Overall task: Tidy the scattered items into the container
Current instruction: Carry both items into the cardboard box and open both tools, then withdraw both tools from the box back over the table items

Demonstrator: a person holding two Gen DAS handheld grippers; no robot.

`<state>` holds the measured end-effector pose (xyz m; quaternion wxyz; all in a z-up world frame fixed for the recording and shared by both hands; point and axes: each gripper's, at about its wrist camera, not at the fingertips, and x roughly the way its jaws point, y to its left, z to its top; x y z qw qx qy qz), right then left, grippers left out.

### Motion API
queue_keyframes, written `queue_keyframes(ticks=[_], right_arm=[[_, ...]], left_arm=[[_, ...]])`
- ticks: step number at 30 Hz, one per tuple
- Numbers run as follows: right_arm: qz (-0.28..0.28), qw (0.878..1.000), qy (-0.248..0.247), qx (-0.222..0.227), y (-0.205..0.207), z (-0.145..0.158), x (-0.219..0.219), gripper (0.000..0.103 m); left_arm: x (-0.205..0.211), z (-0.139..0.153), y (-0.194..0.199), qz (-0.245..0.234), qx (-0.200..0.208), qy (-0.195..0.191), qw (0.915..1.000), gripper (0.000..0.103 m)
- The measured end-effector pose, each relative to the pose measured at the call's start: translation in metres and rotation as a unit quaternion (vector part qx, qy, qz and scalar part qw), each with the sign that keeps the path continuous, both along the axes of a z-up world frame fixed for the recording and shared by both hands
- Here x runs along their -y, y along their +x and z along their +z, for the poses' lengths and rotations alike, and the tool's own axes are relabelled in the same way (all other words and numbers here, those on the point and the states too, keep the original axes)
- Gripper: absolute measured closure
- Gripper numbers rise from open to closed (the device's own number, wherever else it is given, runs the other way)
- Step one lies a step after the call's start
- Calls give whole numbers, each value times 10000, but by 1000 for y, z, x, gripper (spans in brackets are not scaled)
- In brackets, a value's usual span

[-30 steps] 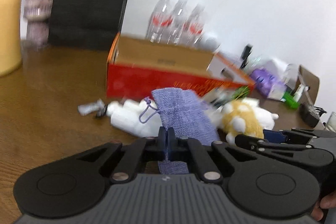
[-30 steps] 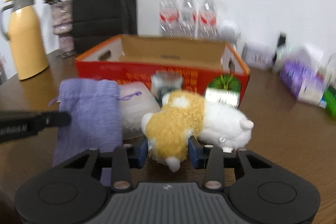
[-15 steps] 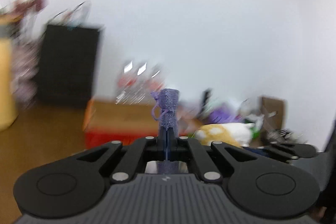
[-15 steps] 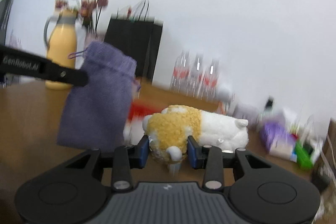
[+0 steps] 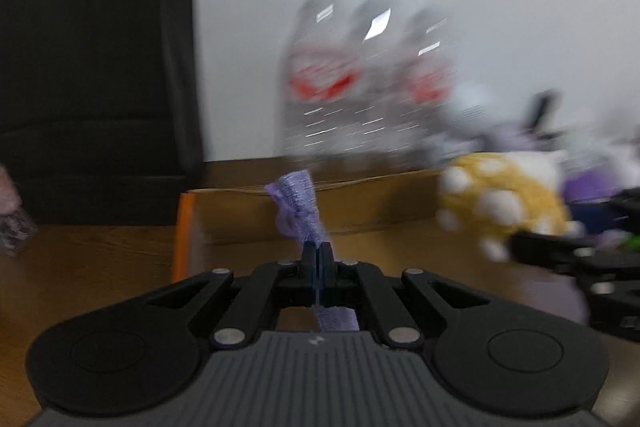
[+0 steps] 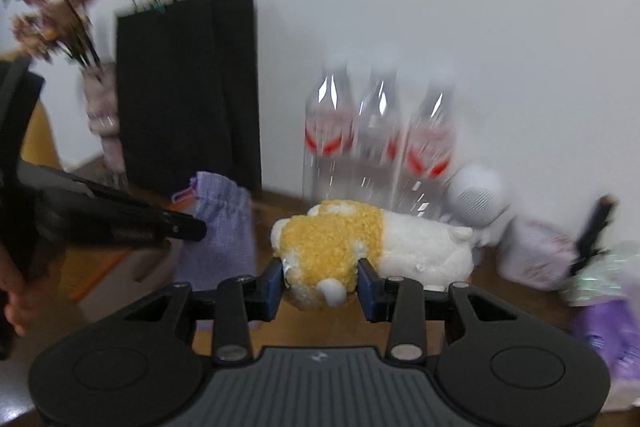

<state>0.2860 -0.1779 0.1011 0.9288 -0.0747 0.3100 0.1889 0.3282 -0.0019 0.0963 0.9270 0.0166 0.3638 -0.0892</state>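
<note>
I held the lilac drawstring pouch (image 5: pixel 298 211) pinched in my left hand-held gripper (image 5: pixel 317 259) and the yellow-and-white plush toy (image 6: pixel 360 243) clamped in my right hand-held gripper (image 6: pixel 322 287), both above the cardboard box (image 5: pixel 360 211), ready for dropping in.

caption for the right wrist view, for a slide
Right gripper clamps a yellow-and-white plush toy above the table while the left gripper carries a purple drawstring pouch alongside.
</note>
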Motion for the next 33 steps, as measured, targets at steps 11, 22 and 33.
queue_keyframes(ticks=[11,22,33], right_arm=[[-606,9781,24,-1989,64,-54,11,37],[-896,9392,-219,-3308,21,-37,15,24],[-762,9809,215,-1774,-94,35,19,19]], left_arm=[[3,-18,19,-67,-668,699,9953,24],[-4,8,-23,197,-1311,410,9903,8],[9,62,-158,539,168,520,9971,0]])
